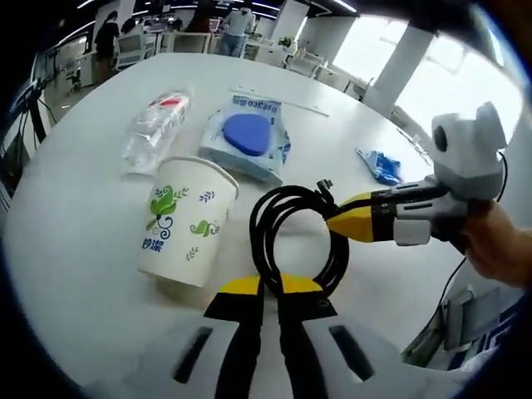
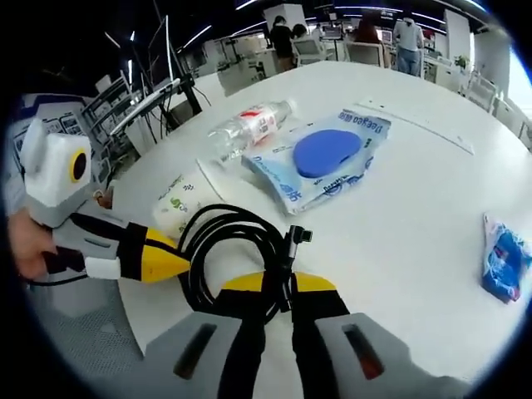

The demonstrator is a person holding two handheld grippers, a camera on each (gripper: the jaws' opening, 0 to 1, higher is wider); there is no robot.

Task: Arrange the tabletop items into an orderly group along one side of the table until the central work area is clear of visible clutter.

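Both grippers (image 1: 268, 289) (image 2: 278, 287) on cable coil (image 1: 295, 241) (prob. clamped).

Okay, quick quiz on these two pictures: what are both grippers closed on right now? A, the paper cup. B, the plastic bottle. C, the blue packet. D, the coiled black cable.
D: the left gripper and the right gripper each pinch a side of the coiled black cable, while the paper cup stands free beside it.
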